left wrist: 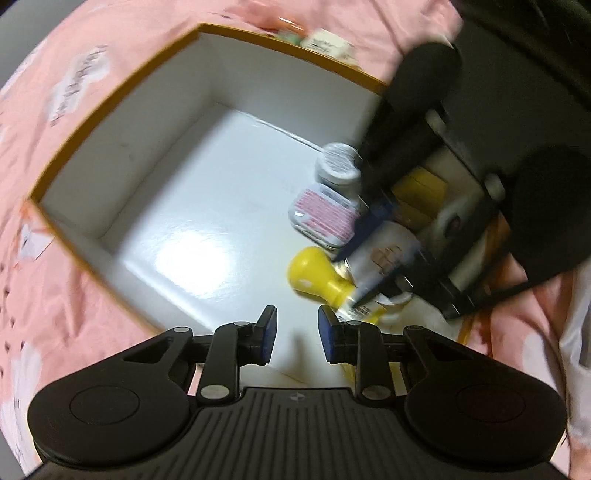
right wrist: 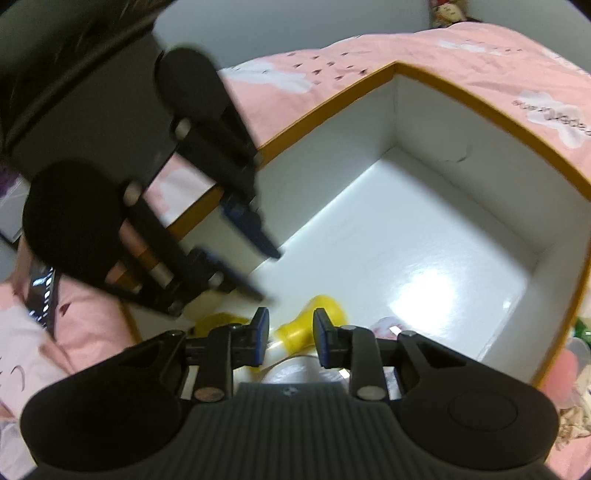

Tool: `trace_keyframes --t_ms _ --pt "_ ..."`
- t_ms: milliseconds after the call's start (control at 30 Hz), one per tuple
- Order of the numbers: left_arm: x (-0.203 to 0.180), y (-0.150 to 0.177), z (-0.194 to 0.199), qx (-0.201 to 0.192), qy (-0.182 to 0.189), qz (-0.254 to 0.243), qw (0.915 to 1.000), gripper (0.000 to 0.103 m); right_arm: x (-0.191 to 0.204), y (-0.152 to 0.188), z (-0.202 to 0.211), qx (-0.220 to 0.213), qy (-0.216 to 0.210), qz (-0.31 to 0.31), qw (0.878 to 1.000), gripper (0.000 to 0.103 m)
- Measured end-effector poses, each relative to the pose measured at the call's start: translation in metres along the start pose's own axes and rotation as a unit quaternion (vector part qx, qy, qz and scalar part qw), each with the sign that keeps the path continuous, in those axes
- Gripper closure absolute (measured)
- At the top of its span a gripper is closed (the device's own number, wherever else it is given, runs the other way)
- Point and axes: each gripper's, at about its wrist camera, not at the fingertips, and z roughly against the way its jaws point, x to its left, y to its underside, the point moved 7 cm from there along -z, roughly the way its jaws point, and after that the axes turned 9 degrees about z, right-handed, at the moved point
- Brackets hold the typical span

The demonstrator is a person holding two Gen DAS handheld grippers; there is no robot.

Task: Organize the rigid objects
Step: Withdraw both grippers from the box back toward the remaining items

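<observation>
Hovering over the box (left wrist: 110, 92), both tools gape empty above the yellow-capped bottle (left wrist: 314, 273).

A pink cotton bedspread (left wrist: 110, 48) printed with white cloud shapes and small dark marks covers the bed on every side, creased in soft folds. Ahead of the right tongs, past the far edge of the bed, stands a plain pale grey wall (right wrist: 295, 26). At that wall's right end sits a small patterned soft object (right wrist: 448, 13), too blurred to name. A bright overhead light throws a white glare (right wrist: 424, 291) just ahead of the right tongs.
</observation>
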Motion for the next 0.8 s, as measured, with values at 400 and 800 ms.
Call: trace_keyframes --t_ms 400,800 --pt "0.027 0.008 0.040 -0.086 -0.016 0.138 0.9866 0.071 0.028 -0.005 -0.034 0.050 -0.032 0.039 0.997 0.097" --pt "0.023 0.006 0.026 -0.084 -0.016 0.127 0.9882 0.070 0.035 -0.007 -0.068 0.062 -0.033 0.020 0.997 0.098"
